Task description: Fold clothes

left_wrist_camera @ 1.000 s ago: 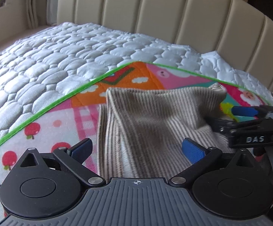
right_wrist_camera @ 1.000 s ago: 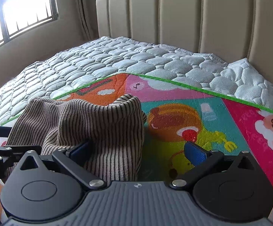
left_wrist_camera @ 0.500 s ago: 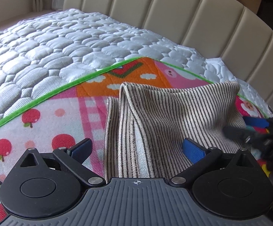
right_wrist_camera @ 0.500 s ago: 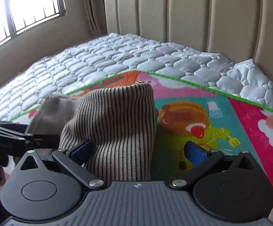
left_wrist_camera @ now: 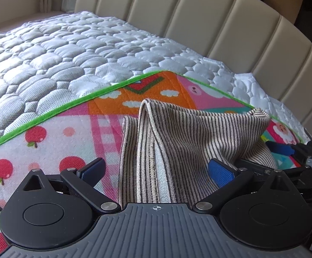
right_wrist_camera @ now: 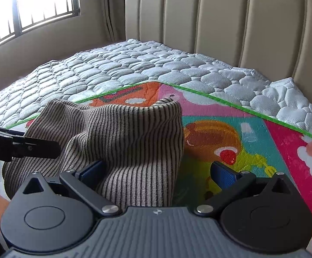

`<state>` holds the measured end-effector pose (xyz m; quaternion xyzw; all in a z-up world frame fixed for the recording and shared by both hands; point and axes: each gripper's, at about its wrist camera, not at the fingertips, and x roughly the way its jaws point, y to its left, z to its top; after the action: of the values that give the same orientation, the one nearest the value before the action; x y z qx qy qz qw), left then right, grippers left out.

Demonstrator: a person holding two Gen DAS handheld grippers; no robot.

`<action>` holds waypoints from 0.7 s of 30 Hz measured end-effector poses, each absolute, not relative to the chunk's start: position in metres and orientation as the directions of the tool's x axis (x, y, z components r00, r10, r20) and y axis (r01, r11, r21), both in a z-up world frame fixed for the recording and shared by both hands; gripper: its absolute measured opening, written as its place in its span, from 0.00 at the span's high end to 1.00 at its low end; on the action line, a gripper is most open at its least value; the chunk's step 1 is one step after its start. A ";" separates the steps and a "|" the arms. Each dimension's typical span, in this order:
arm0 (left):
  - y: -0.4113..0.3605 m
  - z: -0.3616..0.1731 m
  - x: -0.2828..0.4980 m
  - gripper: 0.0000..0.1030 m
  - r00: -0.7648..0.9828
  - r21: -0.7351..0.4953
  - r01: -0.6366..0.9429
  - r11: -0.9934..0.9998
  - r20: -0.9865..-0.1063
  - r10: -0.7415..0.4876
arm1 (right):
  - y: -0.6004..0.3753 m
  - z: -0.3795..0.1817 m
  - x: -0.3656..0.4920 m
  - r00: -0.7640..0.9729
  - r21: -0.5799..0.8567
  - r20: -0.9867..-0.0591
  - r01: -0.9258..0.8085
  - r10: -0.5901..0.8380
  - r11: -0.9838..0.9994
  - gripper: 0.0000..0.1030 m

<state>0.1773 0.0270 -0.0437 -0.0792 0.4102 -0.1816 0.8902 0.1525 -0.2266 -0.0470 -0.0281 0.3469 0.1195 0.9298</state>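
So both tongs are spread wide right now, nothing clamped in either. The left tongs (left_wrist_camera: 156,169) have the striped cloth (left_wrist_camera: 188,142) running up right between the blue pads (left_wrist_camera: 220,172), and the right tongs (right_wrist_camera: 158,169) have it bunched against their left pad with the right pad over bare mat. The cloth sits on the cartoon play mat (left_wrist_camera: 59,133), on the bed, slumped into a tent shape with two raised corners and a sag between them. Its long edge runs roughly side to side across both views, with the fold line stretching away from the tongs toward the headboard (right_wrist_camera: 220,32). My guess is the left tongs are slightly better lined up for a grab, since a doubled hem stands up right in their gap. Material looks like a soft ribbed knit, beige with thin dark stripes, fuzzy at the edges, floppy enough that it'll droop wherever it isn't held. Mat is short-pile fleece with a green border, and beyond it there's the quilted grey mattress cover (right_wrist_camera: 112,71).
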 end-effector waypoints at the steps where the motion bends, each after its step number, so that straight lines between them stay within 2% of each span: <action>1: 0.026 -0.045 0.177 0.00 0.595 -0.284 0.259 0.923 -0.707 -0.384 | -0.227 -0.047 0.153 0.730 0.033 -0.652 -0.241 0.204 0.970 0.00; 21: 0.023 -0.048 0.176 0.00 0.586 -0.255 0.262 0.931 -0.724 -0.363 | -0.234 -0.051 0.156 0.716 0.111 -0.656 -0.218 0.237 0.970 0.00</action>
<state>0.1764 0.0234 -0.0480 -0.0602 0.4194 -0.1761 0.8885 0.1558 -0.2339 -0.0509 0.0128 0.3560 0.1228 0.9263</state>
